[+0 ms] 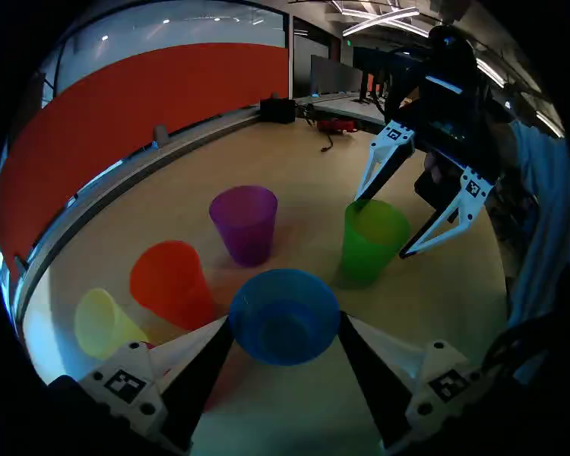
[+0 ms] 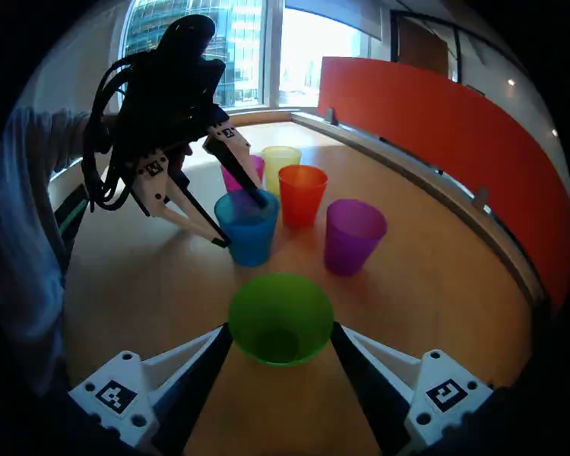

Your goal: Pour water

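A blue cup (image 1: 285,304) stands on the wooden table (image 1: 300,175) between my left gripper's (image 1: 283,319) fingers, and both tips touch its sides. The right gripper view shows the left gripper (image 2: 242,222) clasped round that blue cup (image 2: 247,235) from above. A green cup (image 2: 281,311) sits between my right gripper's (image 2: 280,327) fingers, which press on its rim at either side. In the left gripper view, the right gripper (image 1: 381,226) straddles the green cup (image 1: 372,243). Whether either cup holds water I cannot tell.
A purple cup (image 1: 245,224), an orange cup (image 1: 171,283) and a yellow cup (image 1: 102,323) stand close by to the left. A pink cup (image 2: 235,176) stands behind the blue one. A red partition wall (image 1: 133,106) runs along the table's far edge. A person's sleeve (image 2: 23,228) is nearby.
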